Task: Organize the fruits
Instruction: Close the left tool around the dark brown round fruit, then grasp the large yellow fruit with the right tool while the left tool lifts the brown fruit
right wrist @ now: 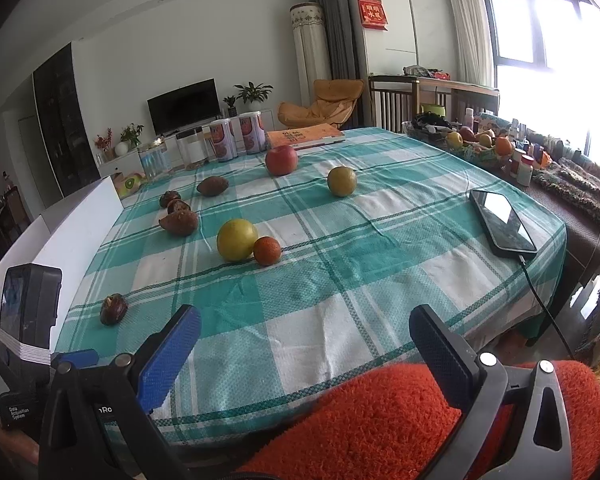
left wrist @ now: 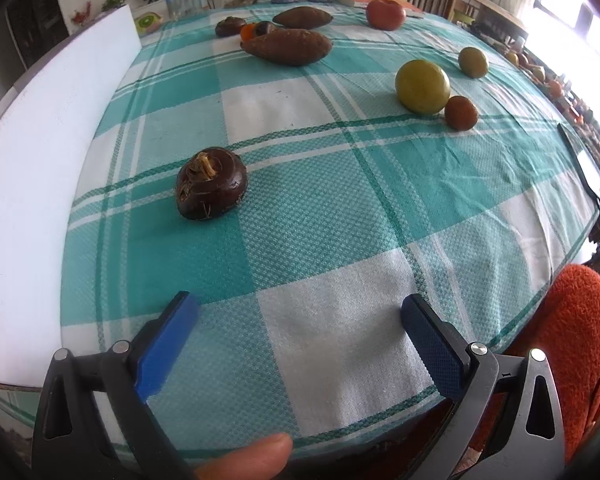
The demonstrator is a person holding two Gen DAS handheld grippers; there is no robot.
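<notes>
— Status of both tools?

— The left tongs (left wrist: 300, 312) stand wide open above the near edge of the tabletop (left wrist: 340, 344), nothing between the blue pads. The right tongs (right wrist: 305, 326) are likewise spread wide and hold nothing; they hang over the near edge, with an orange fleece sleeve (right wrist: 380, 412) showing beneath them. A fingertip (left wrist: 252, 456) shows at the bottom of the left wrist view.

— Location of the produce?

— All of it lies loose on the green-and-white checked cloth. Nearest the left tongs, toward the left side, sits a dark brown water chestnut (left wrist: 211, 184), alone. Mid-cloth, a large yellow-green fruit (right wrist: 237, 239) rests with a small orange-red fruit (right wrist: 267, 251) just beside it on the right, seemingly touching. Farther back lies a smaller green fruit (right wrist: 341, 181), apart from the rest, and beyond it a red apple (right wrist: 281, 160).

— And the left rear?

— Two sweet potatoes: one (left wrist: 287, 46) nearer, one (left wrist: 302, 17) behind it. Between and beside them are small dark items (left wrist: 230, 26) and something orange; I cannot tell exactly what these are.

— Other objects?

— A black phone (right wrist: 502, 220) lies near the right edge, with a cable running off the cloth. Two printed cans (right wrist: 238, 138) and clear jars stand along the far edge.
</notes>
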